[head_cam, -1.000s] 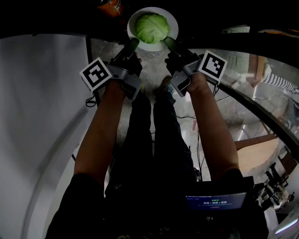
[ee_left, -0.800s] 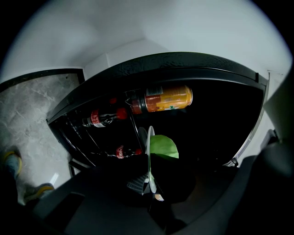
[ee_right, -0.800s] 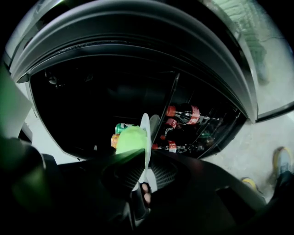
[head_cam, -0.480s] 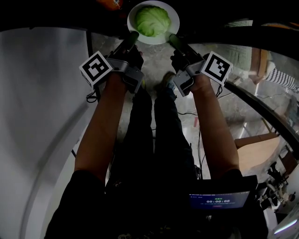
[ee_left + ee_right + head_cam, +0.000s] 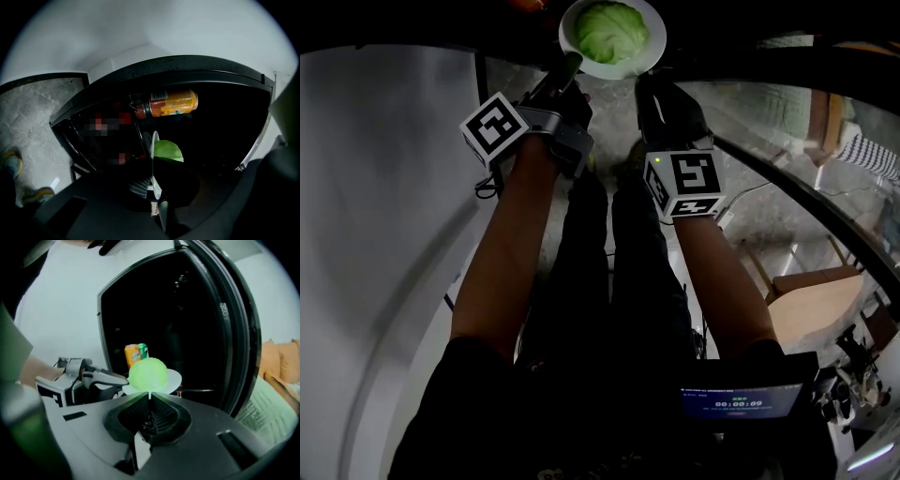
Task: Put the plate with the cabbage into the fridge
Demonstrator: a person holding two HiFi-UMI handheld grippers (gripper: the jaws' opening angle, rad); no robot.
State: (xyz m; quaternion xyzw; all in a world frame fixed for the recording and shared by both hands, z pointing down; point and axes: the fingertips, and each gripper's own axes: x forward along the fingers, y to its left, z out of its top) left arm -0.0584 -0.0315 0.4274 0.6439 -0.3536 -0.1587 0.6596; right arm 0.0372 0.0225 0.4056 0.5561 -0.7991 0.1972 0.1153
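Head view: the plate (image 5: 649, 54) is cut at its far rim by the picture's top edge. The jaw tips of the right gripper (image 5: 647, 82) merge with its dark body, and the digits on the small screen (image 5: 736, 405) are too small to read. Left gripper view: the plate shows edge-on. A dark jaw hides the lower part of the cabbage (image 5: 168, 151), and the fridge (image 5: 197, 65) interior is black behind the can (image 5: 166, 104). Right gripper view: the cabbage covers the can's lower half.
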